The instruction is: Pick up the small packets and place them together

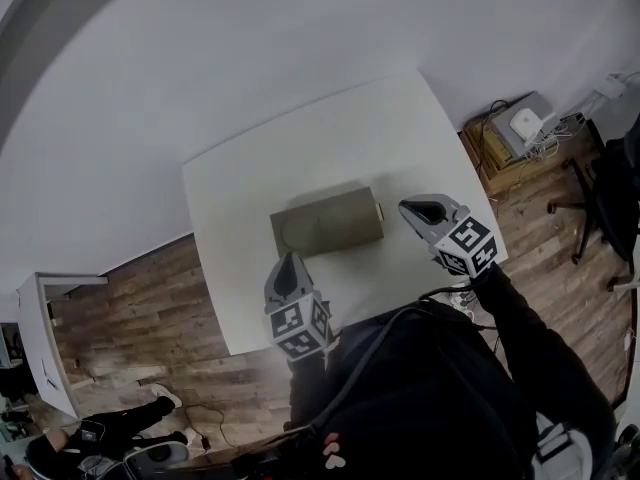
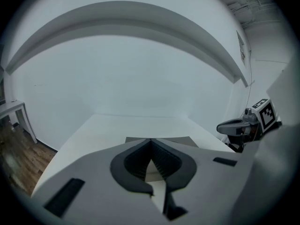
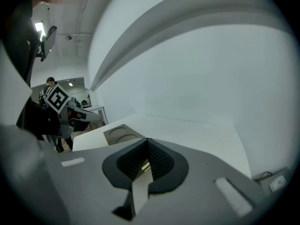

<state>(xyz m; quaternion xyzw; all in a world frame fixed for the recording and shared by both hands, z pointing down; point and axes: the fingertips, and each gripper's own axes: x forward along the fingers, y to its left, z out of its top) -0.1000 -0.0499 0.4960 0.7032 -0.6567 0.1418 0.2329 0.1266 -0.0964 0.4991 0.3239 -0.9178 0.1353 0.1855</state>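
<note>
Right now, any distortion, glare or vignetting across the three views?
Head view: fisheye, dim flat light, no glare on the white square table. Left gripper view: black vignette corners, wall ledge bows into an arc above the grey left tongs. Right gripper view: same bowing, bright ceiling lamp upper left, mosaic patch at top.

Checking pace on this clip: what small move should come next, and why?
Probably open the right gripper: its jaws are shut and empty, and it sits near the small yellowish piece, possibly a packet, at the right end of the flat grey-brown tray on the white table.
</note>
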